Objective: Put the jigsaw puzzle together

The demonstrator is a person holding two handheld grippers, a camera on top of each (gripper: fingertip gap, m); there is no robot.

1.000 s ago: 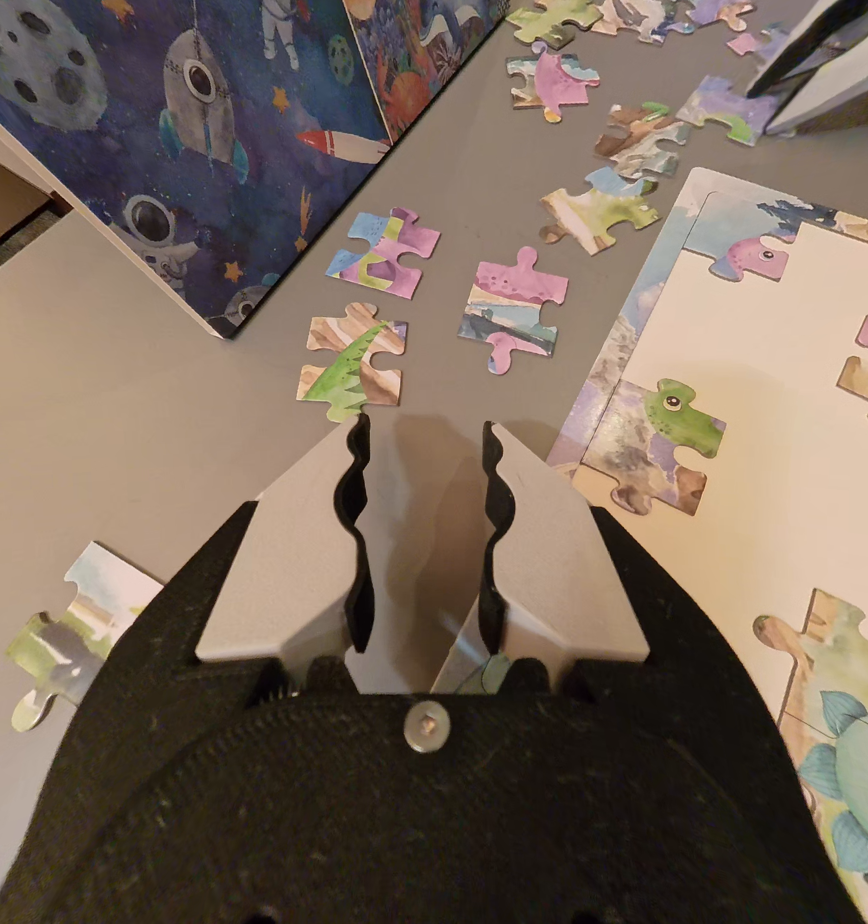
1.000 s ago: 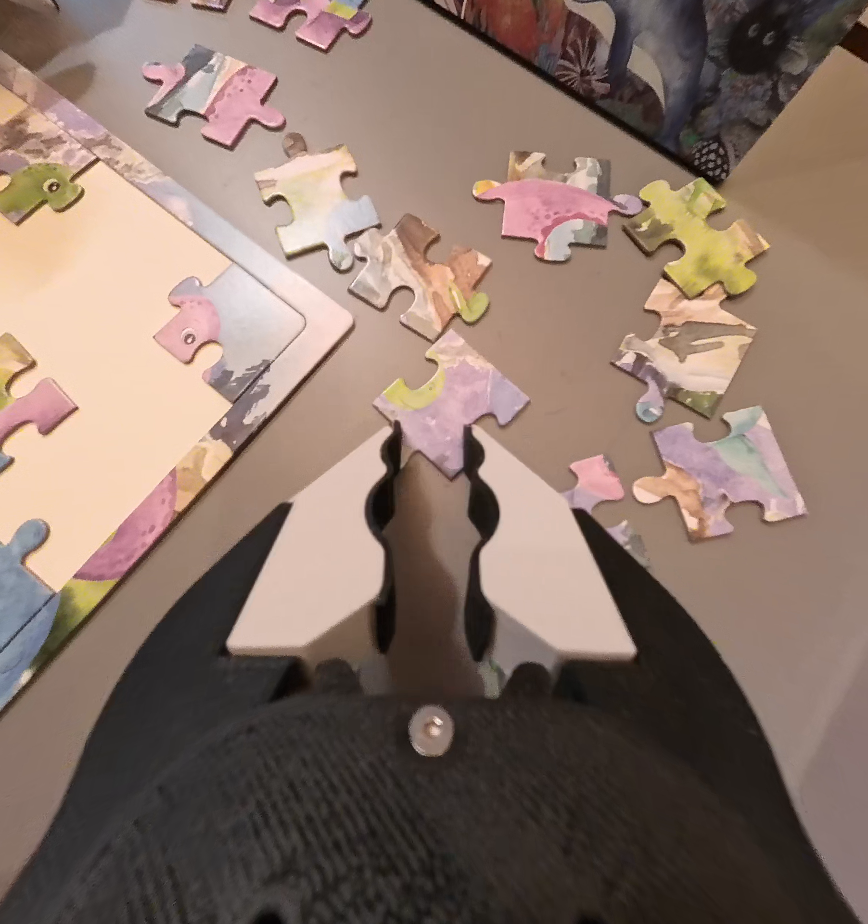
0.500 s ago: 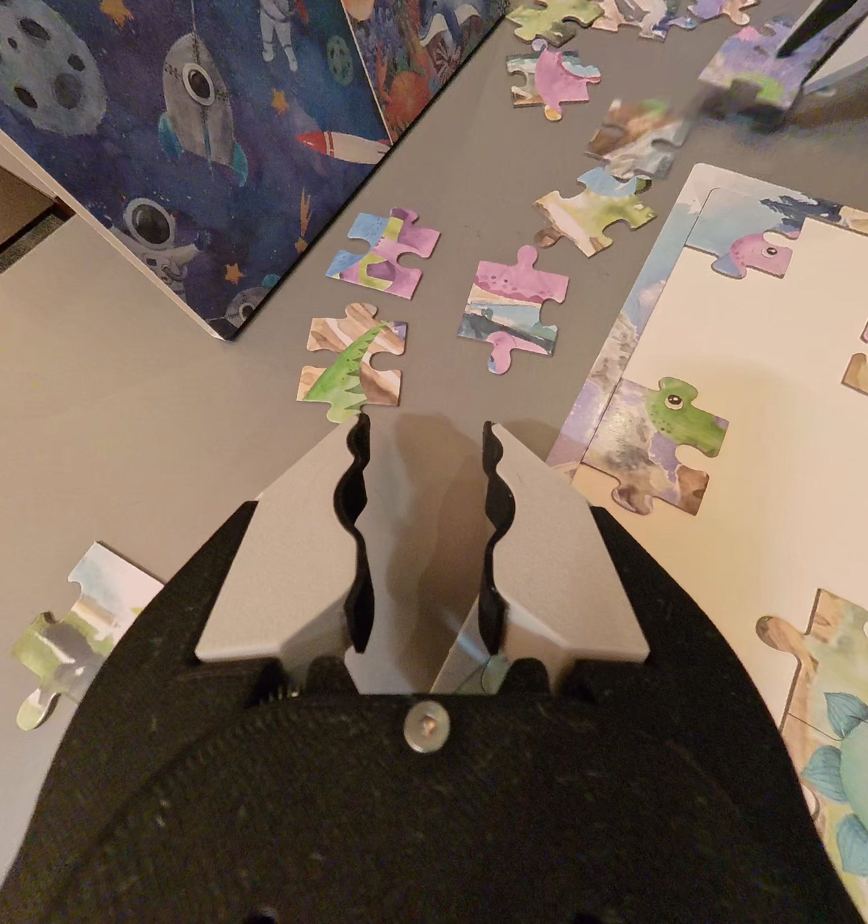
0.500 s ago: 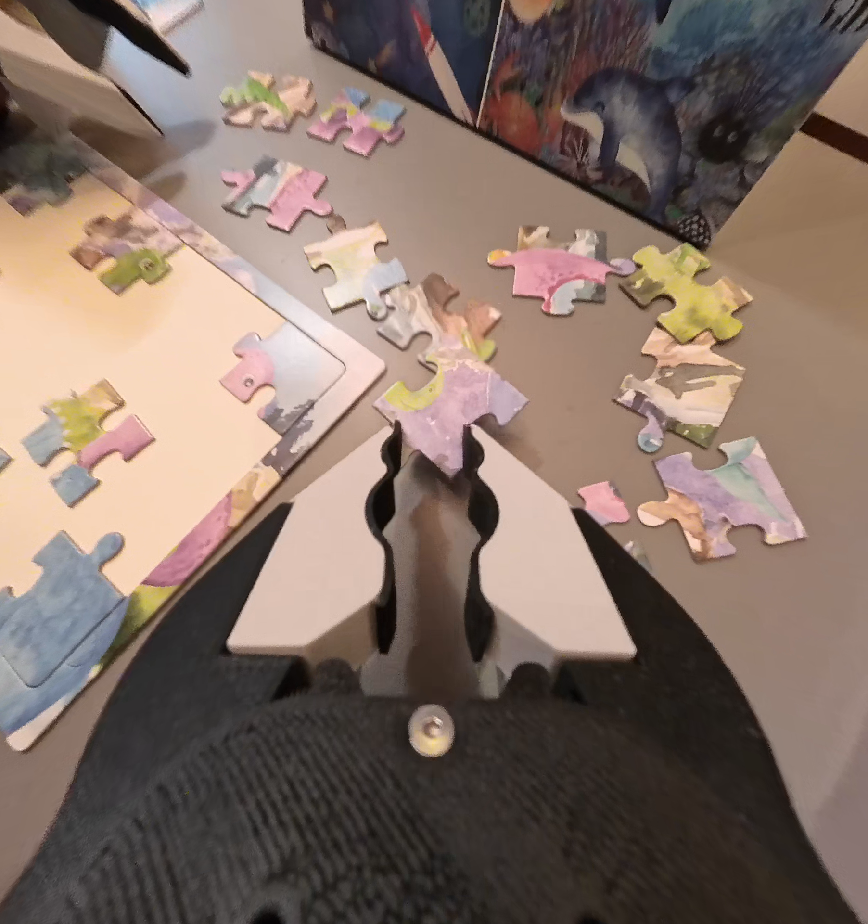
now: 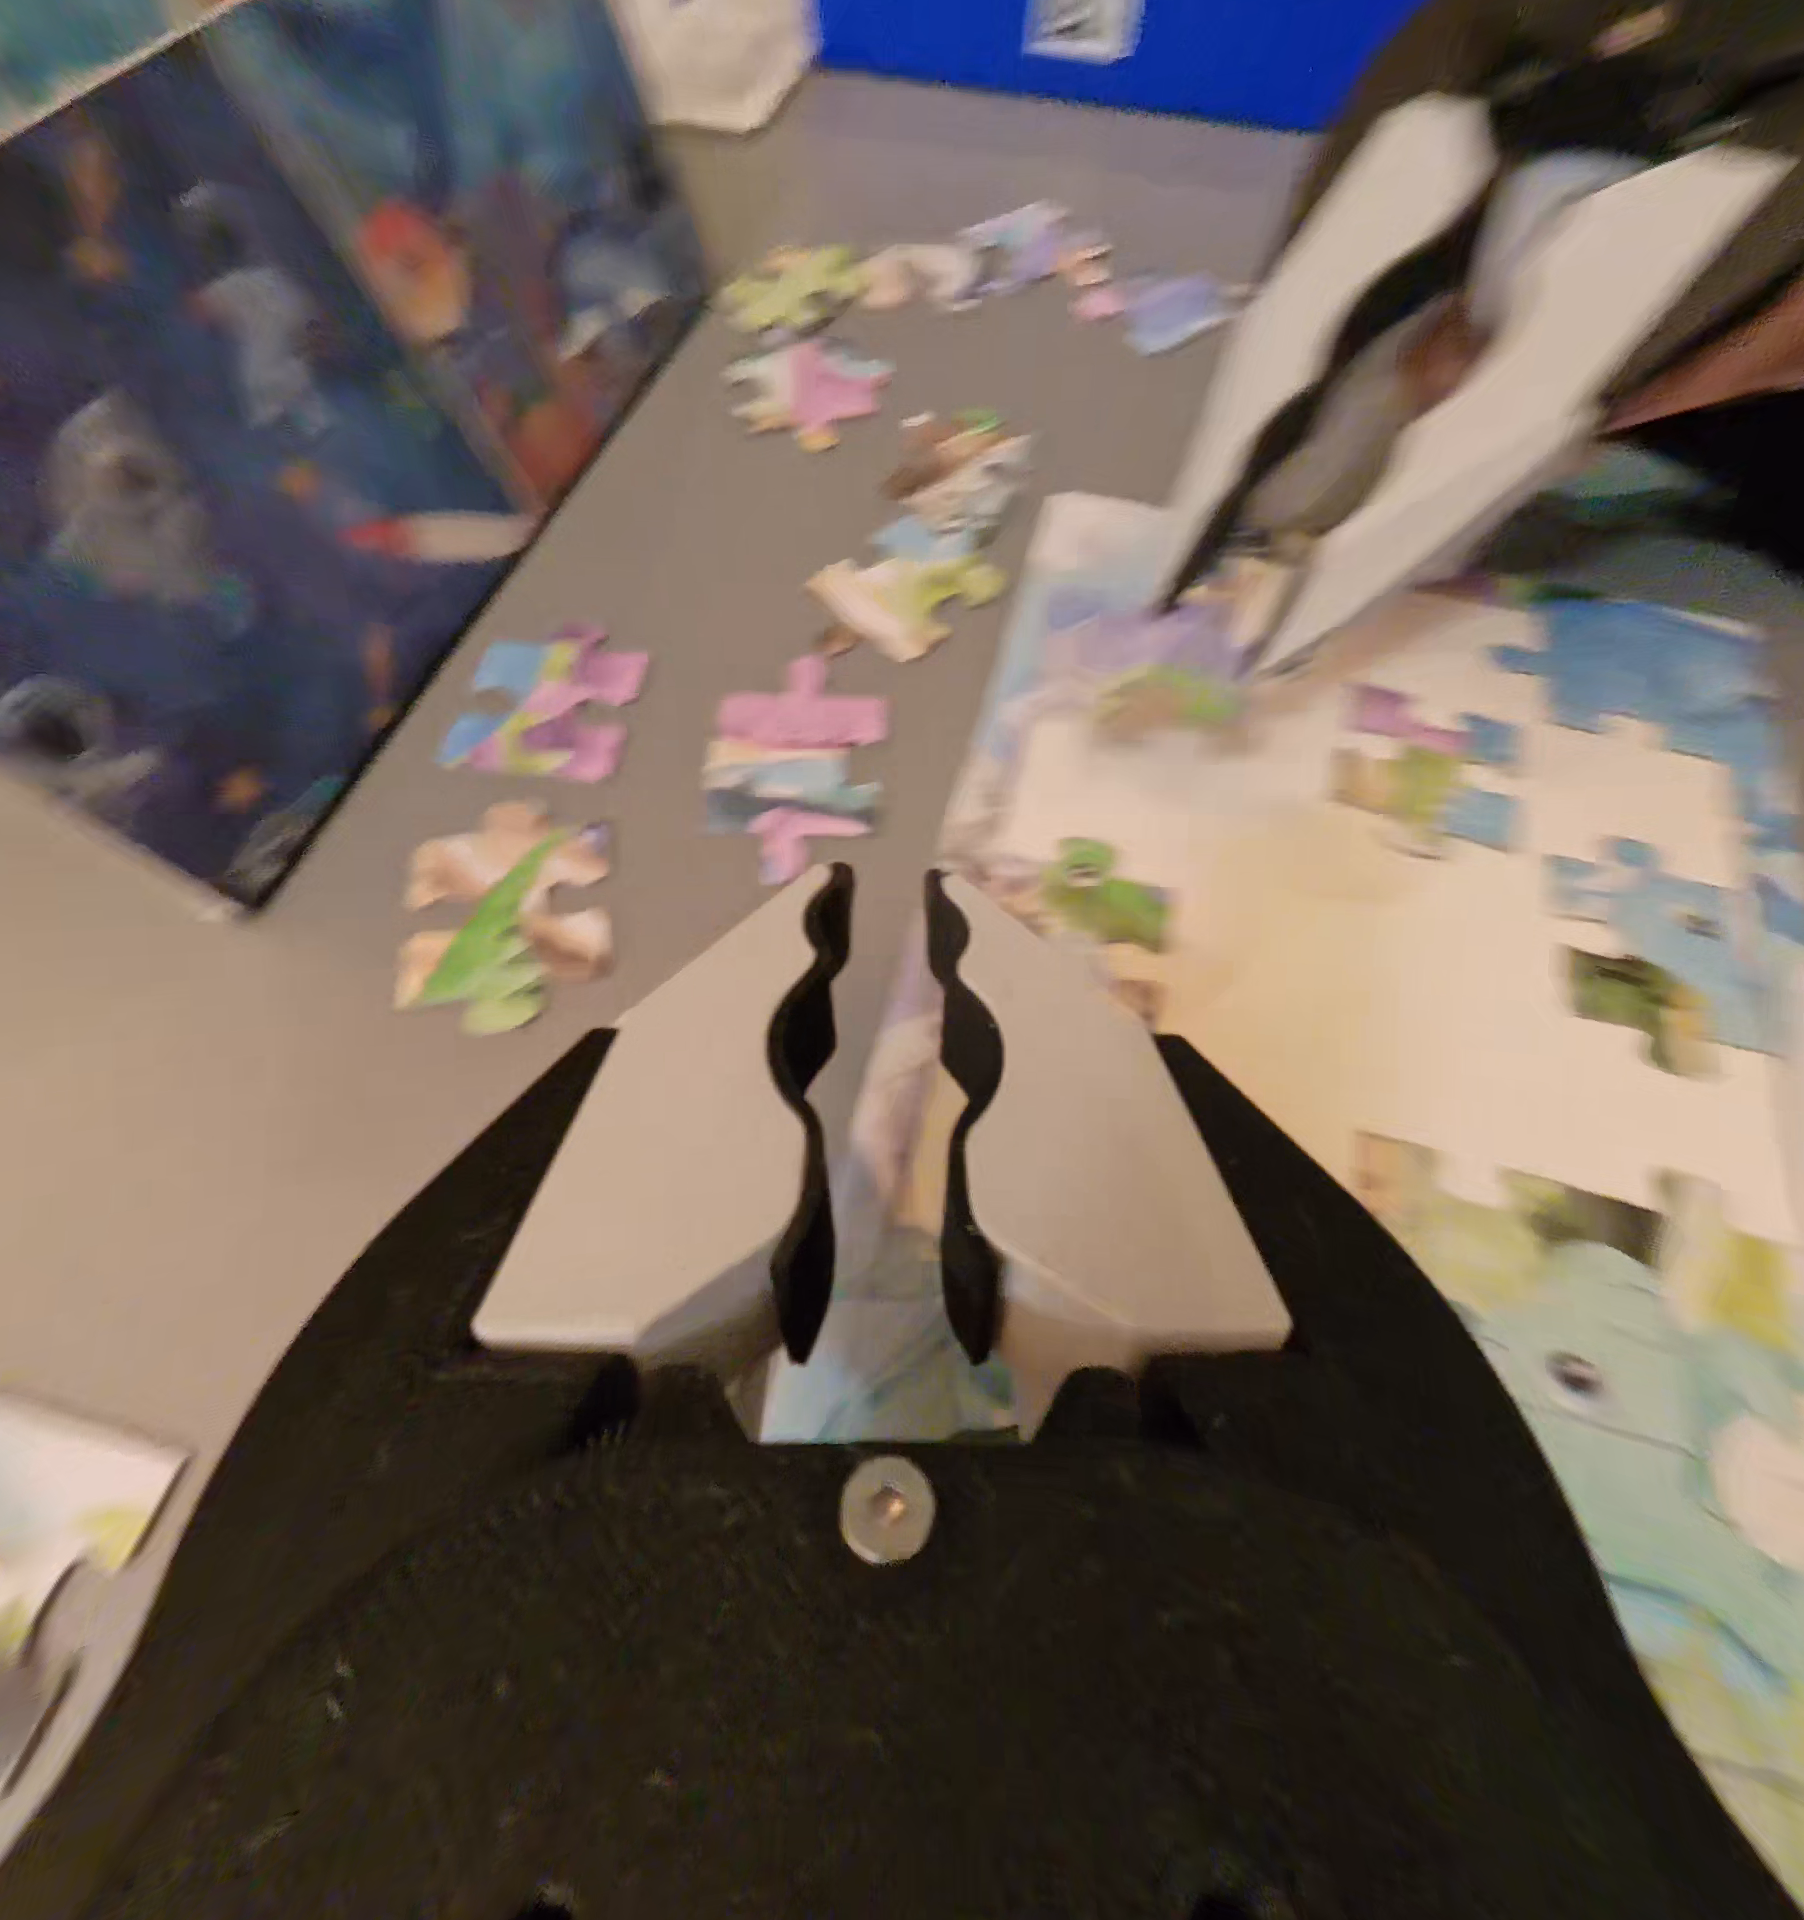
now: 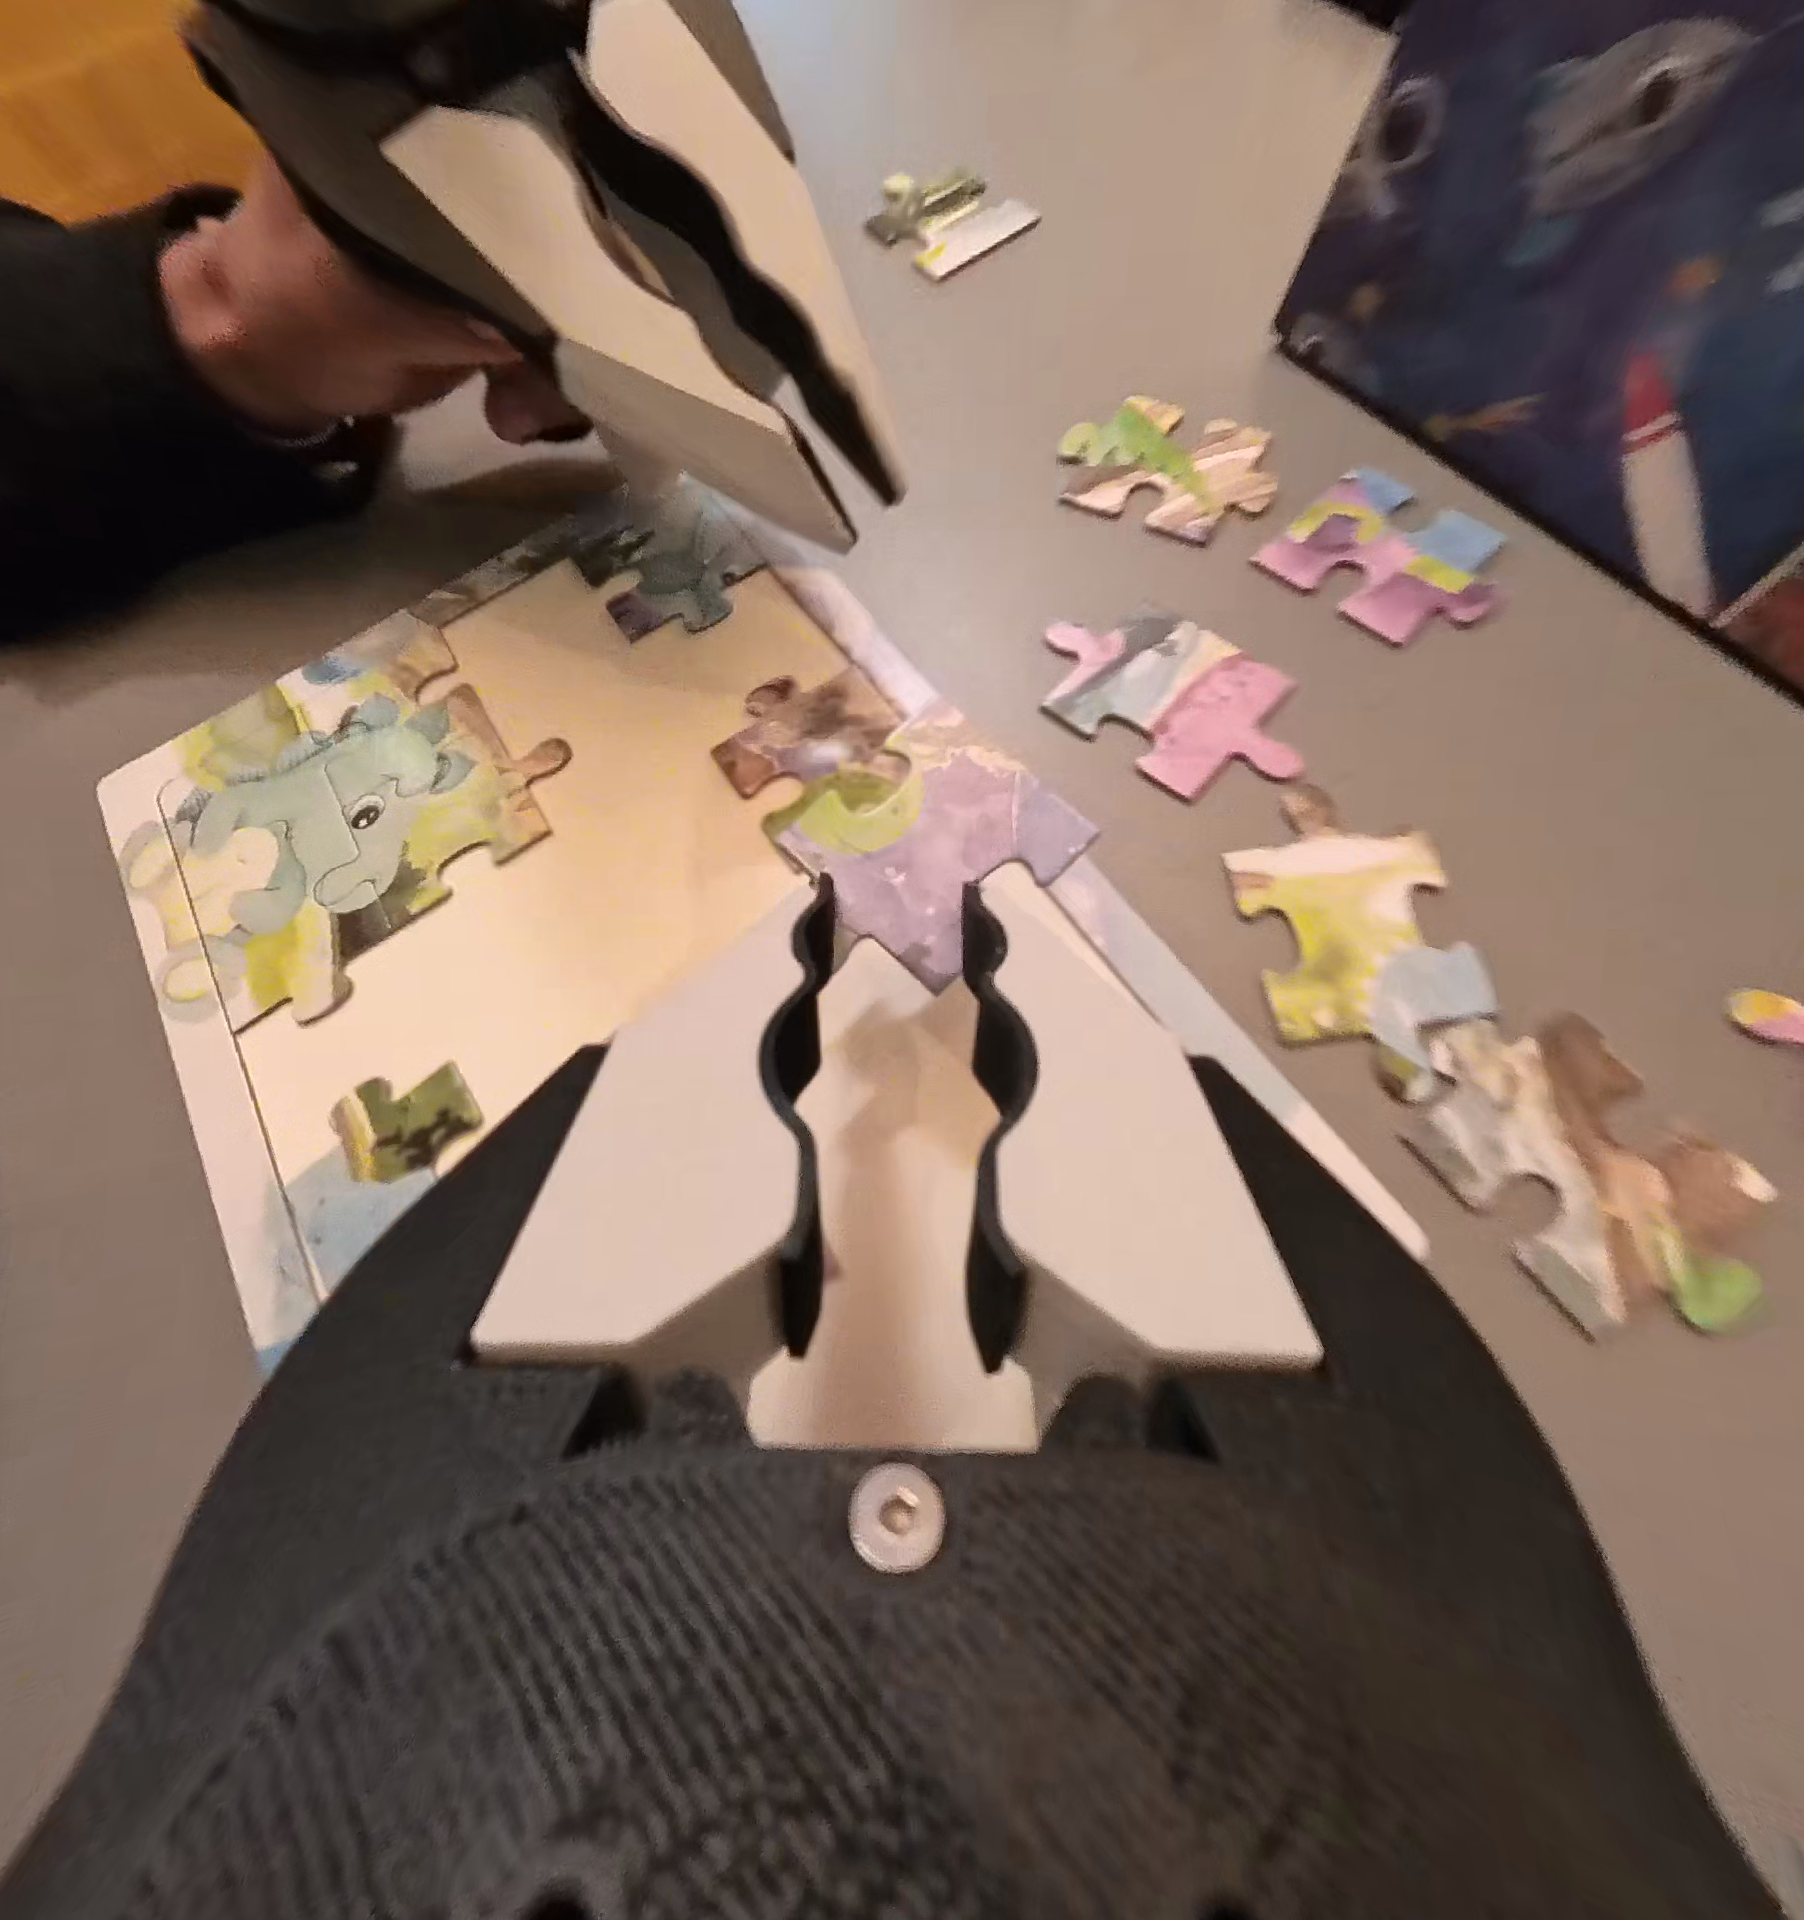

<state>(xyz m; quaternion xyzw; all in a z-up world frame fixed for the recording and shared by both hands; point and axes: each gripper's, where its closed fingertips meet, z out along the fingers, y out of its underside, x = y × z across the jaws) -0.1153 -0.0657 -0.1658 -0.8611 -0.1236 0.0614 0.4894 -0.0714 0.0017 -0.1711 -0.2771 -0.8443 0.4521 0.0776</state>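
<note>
My right gripper is shut on a purple and green puzzle piece, holding it by one corner over the near edge of the puzzle tray, next to a seated brown-grey piece. In the blurred left wrist view the right gripper points down at the tray's far corner. My left gripper holds nothing, with its jaws almost together. It hovers over the tray's edge and shows in the right wrist view. Blue-green dinosaur pieces sit joined in the tray.
Several loose pieces lie on the grey table beside the tray: a pink-blue one, a green-brown one and a yellow-green one. Dark illustrated boxes stand along the table's far side. One piece lies apart. Some 9 cm of space lies between my two pairs of fingers.
My right gripper has carried the purple piece off the table and over the tray. My left gripper's jaws have narrowed, and it has lifted and swung toward the tray.
</note>
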